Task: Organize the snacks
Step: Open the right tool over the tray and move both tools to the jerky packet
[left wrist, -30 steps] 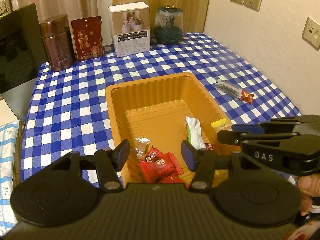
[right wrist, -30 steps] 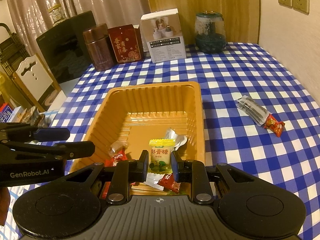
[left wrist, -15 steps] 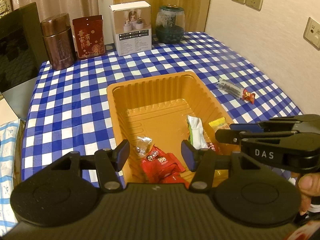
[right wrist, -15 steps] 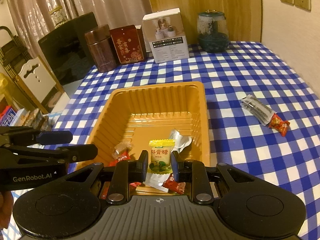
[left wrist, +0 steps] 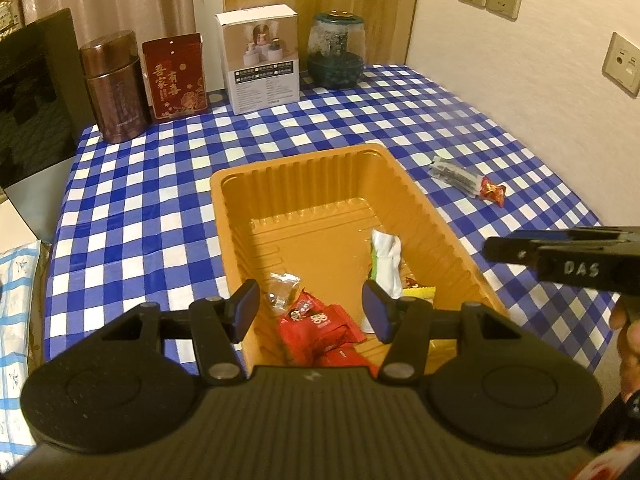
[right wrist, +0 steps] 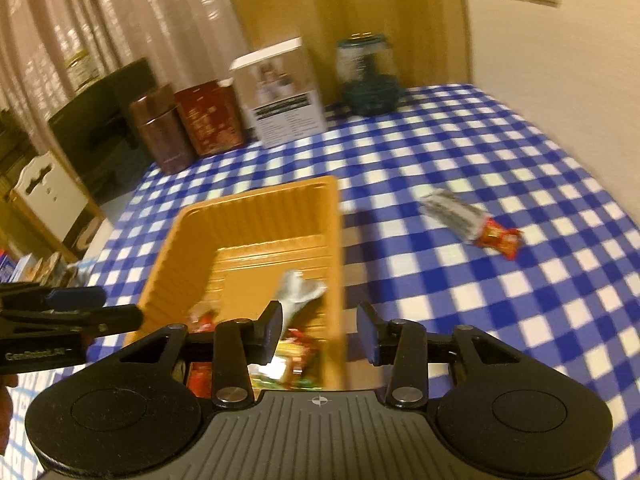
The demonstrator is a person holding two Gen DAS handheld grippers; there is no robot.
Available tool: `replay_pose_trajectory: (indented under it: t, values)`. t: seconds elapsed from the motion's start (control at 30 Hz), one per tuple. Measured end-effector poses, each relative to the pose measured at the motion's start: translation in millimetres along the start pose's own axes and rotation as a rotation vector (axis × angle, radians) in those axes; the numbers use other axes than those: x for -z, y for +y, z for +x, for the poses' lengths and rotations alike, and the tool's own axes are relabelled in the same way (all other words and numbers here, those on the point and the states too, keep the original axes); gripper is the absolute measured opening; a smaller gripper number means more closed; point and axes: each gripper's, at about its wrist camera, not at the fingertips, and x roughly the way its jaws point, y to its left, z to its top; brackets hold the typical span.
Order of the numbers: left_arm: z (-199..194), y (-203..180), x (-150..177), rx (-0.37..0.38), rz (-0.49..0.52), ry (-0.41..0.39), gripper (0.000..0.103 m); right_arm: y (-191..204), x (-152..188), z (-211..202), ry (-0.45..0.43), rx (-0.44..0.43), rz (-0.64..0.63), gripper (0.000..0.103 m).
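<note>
An orange tray (left wrist: 436, 224) (right wrist: 180, 236) sits on the blue checked table and holds several snacks: red packets (left wrist: 320, 326), a clear-wrapped candy (left wrist: 282, 286), a white-green packet (left wrist: 384, 258) (right wrist: 298, 290) and a yellow candy packet (left wrist: 418, 292). My left gripper (left wrist: 312, 312) is open and empty over the tray's near end. My right gripper (right wrist: 320, 330) is open and empty over the tray's right rim. A grey packet (left wrist: 454, 172) (right wrist: 452, 214) and a red candy (left wrist: 493, 191) (right wrist: 500, 238) lie on the cloth to the right.
At the table's back stand a brown canister (left wrist: 114, 88), a red tin (left wrist: 174, 76), a white box (left wrist: 262, 64) and a glass jar (left wrist: 336, 50). A wall is close on the right. The table's left edge drops to a chair (right wrist: 48, 196).
My right gripper opened and let go of the yellow candy packet, which now lies in the tray. It swung right, blurring the view. The left gripper barely moved.
</note>
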Motion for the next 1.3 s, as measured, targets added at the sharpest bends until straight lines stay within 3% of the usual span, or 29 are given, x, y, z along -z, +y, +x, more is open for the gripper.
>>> replay_pose_trajectory:
  t: [0.6, 0.9, 1.3]
  values:
    - [5.7, -85.8, -26.8, 0.122, 0.087, -0.034, 0.057, -92.9, 17.1, -62.7, -0.053, 0.170, 0.166, 0.044]
    - [14.5, -126.1, -39.2, 0.172, 0.130, -0.038, 0.058, -112.2, 13.0, -78.0, -0.079, 0.197, 0.186, 0.044]
    - [32.8, -146.7, -52.0, 0.190, 0.204, -0.025, 0.061, -126.8, -1.2, -71.1, -0.085, 0.202, 0.158, 0.045]
